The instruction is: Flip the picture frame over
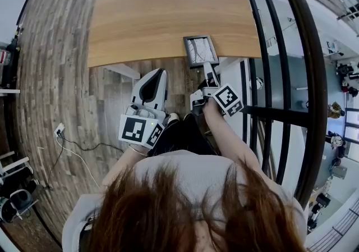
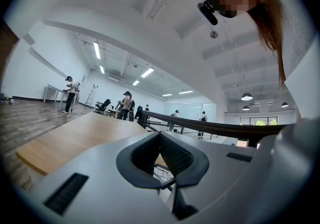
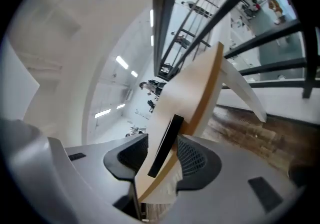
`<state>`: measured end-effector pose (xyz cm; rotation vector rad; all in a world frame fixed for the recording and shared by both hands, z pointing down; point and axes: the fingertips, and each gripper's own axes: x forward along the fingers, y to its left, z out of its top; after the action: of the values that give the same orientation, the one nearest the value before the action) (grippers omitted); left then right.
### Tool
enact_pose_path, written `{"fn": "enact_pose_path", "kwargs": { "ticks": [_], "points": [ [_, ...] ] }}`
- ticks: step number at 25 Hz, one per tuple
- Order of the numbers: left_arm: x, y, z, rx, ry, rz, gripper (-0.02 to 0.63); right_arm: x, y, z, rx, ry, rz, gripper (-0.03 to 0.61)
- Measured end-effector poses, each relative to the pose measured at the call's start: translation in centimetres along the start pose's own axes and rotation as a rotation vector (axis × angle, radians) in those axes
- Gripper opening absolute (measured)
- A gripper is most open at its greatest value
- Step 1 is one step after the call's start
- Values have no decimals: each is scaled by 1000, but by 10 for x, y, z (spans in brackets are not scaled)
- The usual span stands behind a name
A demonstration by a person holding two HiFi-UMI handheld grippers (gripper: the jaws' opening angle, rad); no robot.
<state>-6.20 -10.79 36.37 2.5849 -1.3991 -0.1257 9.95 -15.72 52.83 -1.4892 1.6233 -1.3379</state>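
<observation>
- head view: frame (image 1: 201, 50) lies picture side up at the near edge of the wooden counter (image 1: 168, 9), close to its right corner and beside the dark railing (image 1: 280, 49).
- head view: right tongs (image 1: 208, 70) meet the frame's near edge from the person's side; left tongs (image 1: 159, 73) hang below the counter edge over the plank floor (image 1: 56, 77), apart from the frame.
- right gripper view: right tongs (image 3: 160, 150) pinch the frame (image 3: 162, 145), seen edge-on as a black bar between the two pads; the counter (image 3: 185, 93) runs slanted across this rolled view.
- left gripper view: left tongs (image 2: 160, 134) are pressed together at the tips with nothing between them; the counter (image 2: 75, 138) stretches ahead at about their level, and part of the frame's picture (image 2: 162, 172) shows through the gap under the pads.
</observation>
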Motion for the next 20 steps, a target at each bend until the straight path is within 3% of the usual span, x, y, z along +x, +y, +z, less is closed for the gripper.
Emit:
{"fn": "enact_pose_path", "kwargs": {
  "ticks": [2,8,15,20],
  "points": [
    [1,-2,2,6,-4,-5,6,6,-17,-4,69,-2,-28,187],
    [-1,14,-7,-9,16,41,6,22,-37,-21,129,8,-48,187],
    [4,19,-9,-4,17,52,6,41,-38,-24,140,8,-35,187],
    [4,22,-12,-8,24,53,6,48,-49,-27,158,7,-78,187]
  ]
}}
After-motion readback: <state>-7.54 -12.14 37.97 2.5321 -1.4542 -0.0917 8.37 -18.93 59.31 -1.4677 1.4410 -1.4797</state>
